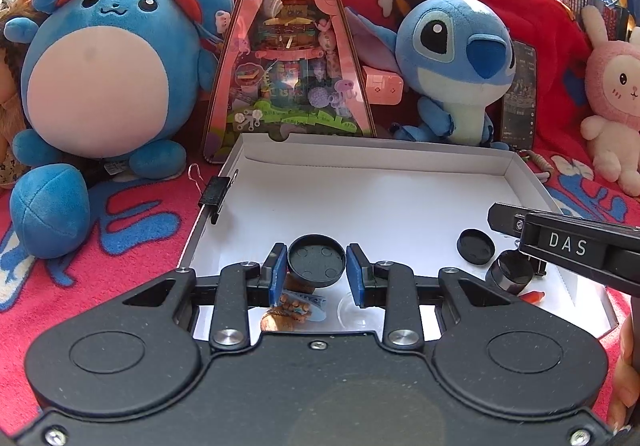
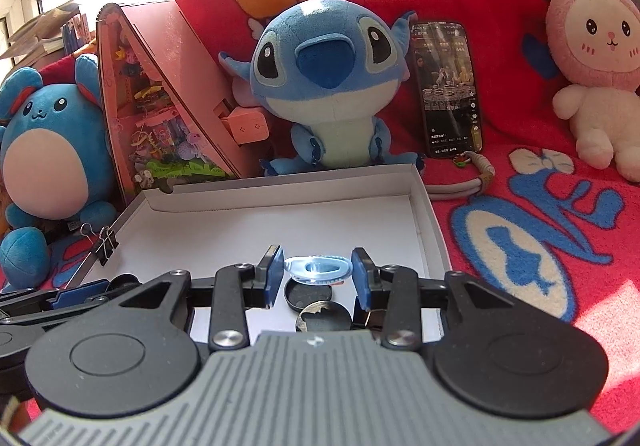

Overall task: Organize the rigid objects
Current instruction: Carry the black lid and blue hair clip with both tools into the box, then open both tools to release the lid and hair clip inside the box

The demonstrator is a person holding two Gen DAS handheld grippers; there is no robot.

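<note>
Black and round, a shallow plastic cap (image 1: pixel 316 261) sits squeezed between the blue pads of the left gripper (image 1: pixel 316 270), held above the near end of a white cardboard box (image 1: pixel 360 162). The right gripper (image 2: pixel 316 276) pinches a pale blue, see-through oval piece (image 2: pixel 318 269) at its two ends, also over the box.

Both grips look risky. The cap's smooth curved rim meets the pads only at two narrow spots, so a tilt could let it squirt out. The oval piece looks thin and slick, and a harder squeeze might flex or flip it.

Below lie another black cap (image 1: pixel 475 246), a short black jar (image 1: pixel 511 271), a clear dome (image 1: pixel 354 312) and a small brown figure (image 1: pixel 290 306); a dropped part could knock or scatter them.
</note>
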